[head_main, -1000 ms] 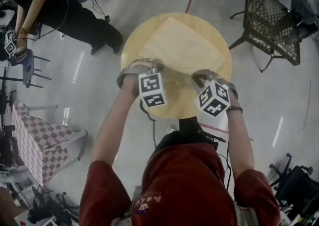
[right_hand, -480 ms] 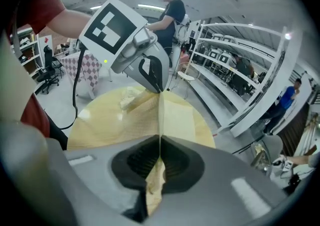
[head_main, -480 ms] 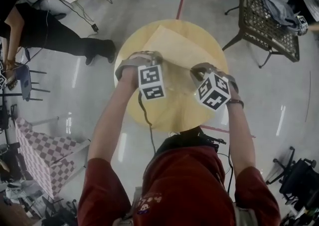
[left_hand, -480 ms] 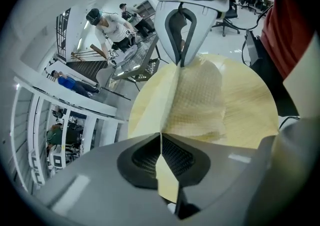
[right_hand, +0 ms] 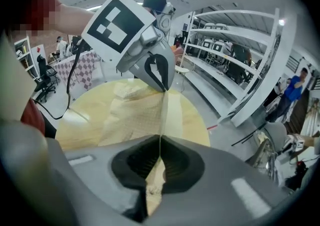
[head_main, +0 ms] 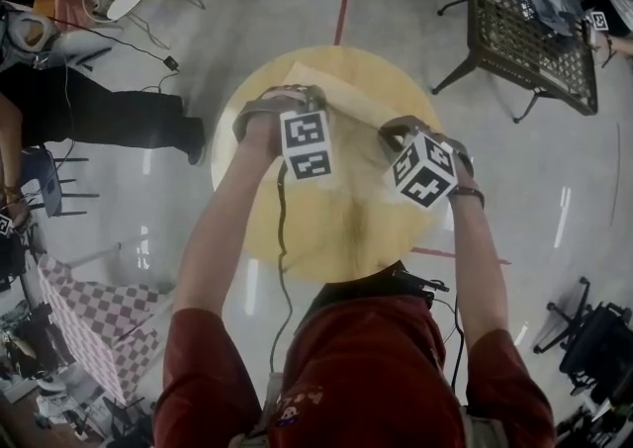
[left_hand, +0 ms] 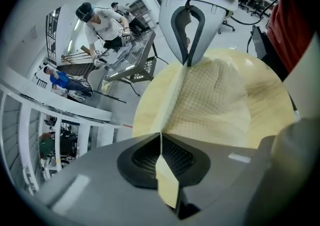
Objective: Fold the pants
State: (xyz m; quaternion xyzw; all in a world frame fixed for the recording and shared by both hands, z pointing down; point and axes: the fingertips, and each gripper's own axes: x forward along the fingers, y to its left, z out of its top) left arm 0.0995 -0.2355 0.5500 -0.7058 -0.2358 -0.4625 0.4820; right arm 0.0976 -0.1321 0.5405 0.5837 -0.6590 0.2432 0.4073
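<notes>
Pale yellow pants point(head_main: 341, 92) lie on a round wooden table point(head_main: 326, 238). My left gripper point(head_main: 289, 100) and right gripper point(head_main: 404, 132) hang side by side over the table's far half, each shut on the cloth. In the left gripper view a folded edge of the pants point(left_hand: 210, 105) runs taut from my left gripper point(left_hand: 161, 140) to the right gripper point(left_hand: 187, 61) opposite. The right gripper view shows the same edge of the pants point(right_hand: 140, 115), pinched in my right gripper point(right_hand: 160, 145) and reaching the left gripper point(right_hand: 162, 88). Below that edge the cloth sags onto the table.
A dark metal mesh chair point(head_main: 534, 31) with clothes on it stands beyond the table at the right. A person in black point(head_main: 99, 110) is at the left. A checkered stool point(head_main: 89, 327) stands lower left. White shelving point(right_hand: 240, 60) is nearby.
Both grippers have carried the held edge away from my body, toward the table's far side. Less flat cloth shows beyond them than before.
</notes>
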